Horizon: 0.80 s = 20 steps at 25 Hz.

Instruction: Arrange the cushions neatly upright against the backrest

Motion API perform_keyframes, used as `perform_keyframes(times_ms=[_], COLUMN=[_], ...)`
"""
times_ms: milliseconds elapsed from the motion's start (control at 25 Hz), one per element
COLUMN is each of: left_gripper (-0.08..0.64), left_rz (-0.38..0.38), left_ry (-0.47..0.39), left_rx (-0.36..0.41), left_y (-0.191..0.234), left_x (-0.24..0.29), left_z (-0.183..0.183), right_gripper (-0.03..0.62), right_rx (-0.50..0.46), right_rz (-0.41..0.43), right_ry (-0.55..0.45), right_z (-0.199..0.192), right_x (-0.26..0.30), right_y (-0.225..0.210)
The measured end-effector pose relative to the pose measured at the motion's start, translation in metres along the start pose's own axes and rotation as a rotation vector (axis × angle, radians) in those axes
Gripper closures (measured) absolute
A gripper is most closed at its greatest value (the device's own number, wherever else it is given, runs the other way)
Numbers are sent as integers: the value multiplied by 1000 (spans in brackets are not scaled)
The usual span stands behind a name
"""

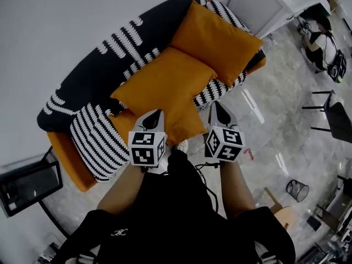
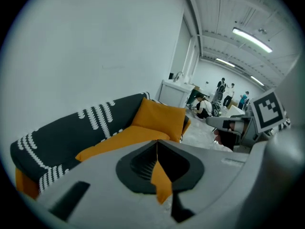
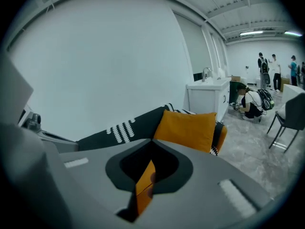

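Observation:
A sofa (image 1: 110, 59) with an orange seat has a black-and-white throw over its backrest. One orange cushion (image 1: 217, 40) leans upright against the backrest at the right end. A second orange cushion (image 1: 165, 89) lies flat on the seat's middle, its near corner hanging over the front edge. At the left end rests a black-and-white striped cushion (image 1: 99, 139). My left gripper (image 1: 155, 116) is shut and empty over the flat cushion's near edge. My right gripper (image 1: 217, 106) is also shut and empty, just off that cushion's right corner. The upright cushion (image 3: 188, 128) also shows in the right gripper view.
A white counter (image 1: 264, 4) stands beyond the sofa's right end. A dark chair (image 1: 335, 111) and a mesh bin (image 1: 298, 190) stand on the tiled floor at right. A black-framed side table (image 1: 27, 183) is at left. People stand far off (image 2: 224, 92).

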<state>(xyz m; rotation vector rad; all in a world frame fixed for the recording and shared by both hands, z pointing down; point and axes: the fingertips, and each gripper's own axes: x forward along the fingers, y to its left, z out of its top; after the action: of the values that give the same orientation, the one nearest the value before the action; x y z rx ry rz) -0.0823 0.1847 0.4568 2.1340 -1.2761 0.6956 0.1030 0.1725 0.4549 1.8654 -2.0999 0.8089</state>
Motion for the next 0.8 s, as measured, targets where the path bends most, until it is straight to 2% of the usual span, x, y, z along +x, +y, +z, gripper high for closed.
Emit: perform_keyframes(times_ms=[200,360,480,560,680,800], left_gripper=[448,324,213,167,126,124], left_rz=[0,-19,-9,18,75,116], left_ry=[120,220,310,349,412,475], left_rx=[-42,-16,-38,-29,-52,-58], left_y=[5,13,21,31,41,51], left_x=[32,60,74,83,98,108], left_z=[-34,-76,-122,-147,-182,-209], right_gripper=[583,581,522,495,441,370], right_rx=[-97,-150,-128,-94,-89,-154], right_rz=[-4,9,53,59,44,35], right_ry=[99,173,235,242,281,391], right_z=[-20,-41,-57,-60,-75,-110], right_x=[63,111,136,154,188,224], right_y=[-39,-49,-48,-52,-78,-112])
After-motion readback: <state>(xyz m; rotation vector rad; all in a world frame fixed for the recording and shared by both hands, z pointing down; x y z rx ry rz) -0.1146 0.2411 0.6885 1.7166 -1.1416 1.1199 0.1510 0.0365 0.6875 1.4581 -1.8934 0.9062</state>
